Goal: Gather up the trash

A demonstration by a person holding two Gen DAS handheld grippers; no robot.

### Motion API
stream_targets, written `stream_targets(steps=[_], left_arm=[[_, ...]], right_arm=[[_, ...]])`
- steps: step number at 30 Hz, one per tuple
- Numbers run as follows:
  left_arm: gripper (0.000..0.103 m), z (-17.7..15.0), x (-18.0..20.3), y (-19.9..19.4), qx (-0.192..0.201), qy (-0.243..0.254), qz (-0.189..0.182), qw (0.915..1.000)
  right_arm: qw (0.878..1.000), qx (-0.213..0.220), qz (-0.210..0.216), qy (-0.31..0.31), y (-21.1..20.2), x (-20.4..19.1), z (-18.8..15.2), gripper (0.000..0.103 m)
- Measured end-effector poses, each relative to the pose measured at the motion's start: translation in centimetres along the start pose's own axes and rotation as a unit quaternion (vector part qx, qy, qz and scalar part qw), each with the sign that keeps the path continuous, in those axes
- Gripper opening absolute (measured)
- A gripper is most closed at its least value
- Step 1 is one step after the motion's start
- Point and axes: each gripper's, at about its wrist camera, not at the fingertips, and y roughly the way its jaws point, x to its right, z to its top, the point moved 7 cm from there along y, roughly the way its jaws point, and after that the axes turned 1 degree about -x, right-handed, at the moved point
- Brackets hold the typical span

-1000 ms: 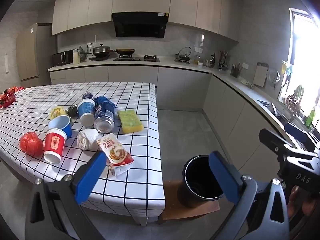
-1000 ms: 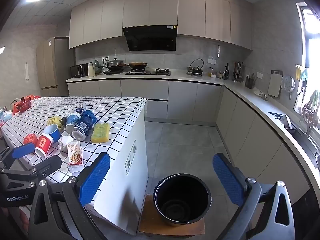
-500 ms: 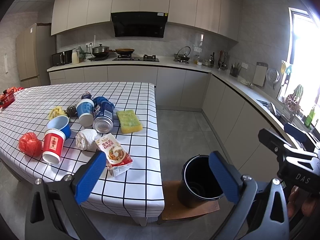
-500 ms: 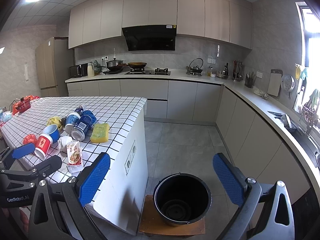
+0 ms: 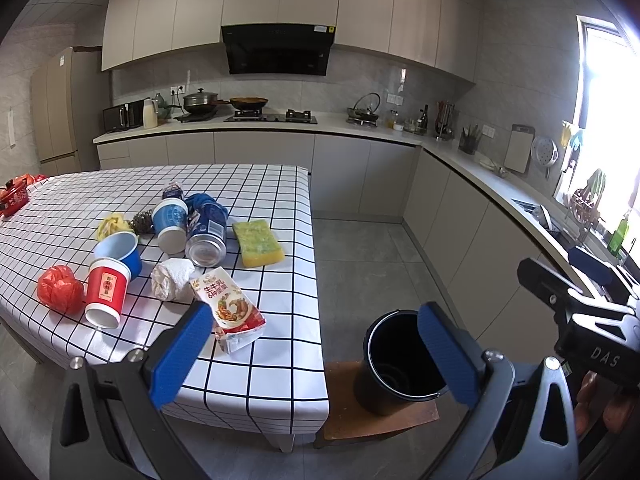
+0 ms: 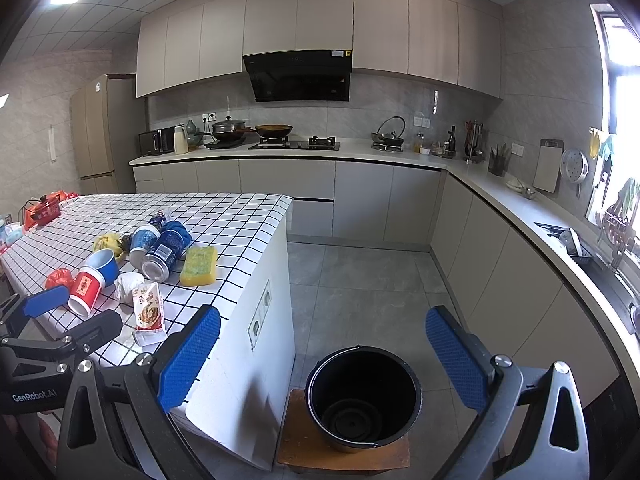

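Trash lies on the checked table (image 5: 260, 184): a snack packet (image 5: 230, 312), a crumpled white tissue (image 5: 172, 280), a red cup (image 5: 106, 294), a blue cup (image 5: 120, 248), a red plastic bag (image 5: 60, 290), a lying can (image 5: 206, 236), a blue-white cup (image 5: 172, 226) and a yellow-green sponge (image 5: 258, 242). A black bucket (image 5: 400, 364) stands on a low wooden stool (image 5: 380, 420) right of the table; it also shows in the right wrist view (image 6: 362, 396). My left gripper (image 5: 316, 352) is open and empty, just before the packet. My right gripper (image 6: 324, 360) is open and empty above the bucket.
A red pot (image 5: 14, 198) sits at the table's far left. Kitchen counters (image 5: 360, 128) run along the back and right walls, with a hob, pans and a sink. Grey tiled floor (image 5: 360, 256) lies between table and cabinets.
Both grippers have barely moved; the left view has drifted slightly. Nothing was picked up or let go.
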Motion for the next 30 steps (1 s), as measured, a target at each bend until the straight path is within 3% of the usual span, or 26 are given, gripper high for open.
stream_targets(steps=[30], left_arm=[[0.103, 0.1, -0.1, -0.38, 0.003, 0.0, -0.002, 1.0]], right_arm=[[1.0, 0.002, -0.003, -0.001, -0.4, 0.31, -0.01, 0.103]])
